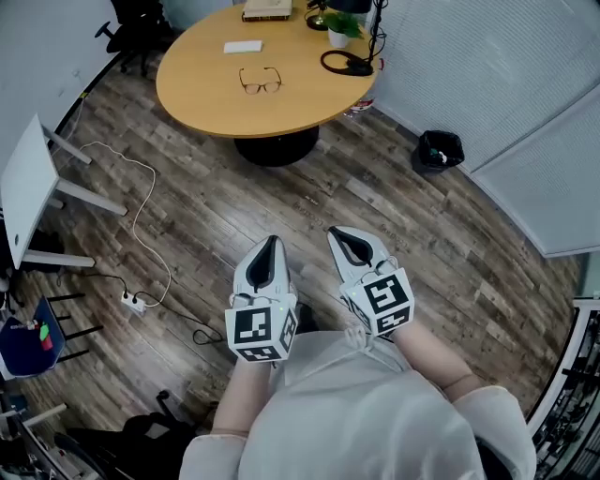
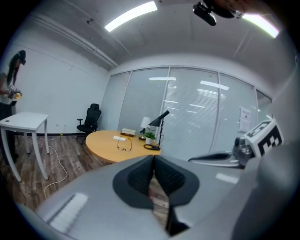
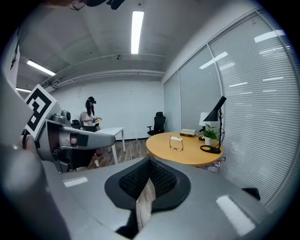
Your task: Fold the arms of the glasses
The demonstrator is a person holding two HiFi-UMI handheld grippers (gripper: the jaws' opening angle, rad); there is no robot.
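The glasses (image 1: 260, 82) lie on the round wooden table (image 1: 202, 94) with their arms spread, far ahead of both grippers. They show small in the left gripper view (image 2: 124, 145) and the right gripper view (image 3: 176, 144). My left gripper (image 1: 271, 244) and right gripper (image 1: 337, 234) hang side by side over the wood floor, well short of the table. Each is shut with nothing between its pads, seen close up in the left gripper view (image 2: 153, 159) and the right gripper view (image 3: 149, 161).
On the table are a white flat case (image 1: 244, 46), a book (image 1: 267, 9), a potted plant (image 1: 342, 26), a desk lamp (image 2: 159, 119) and black headphones (image 1: 347, 64). A black bin (image 1: 439, 150) stands right, a white desk (image 1: 28, 187) and power strip (image 1: 134, 301) left. A person (image 3: 89, 117) stands far off.
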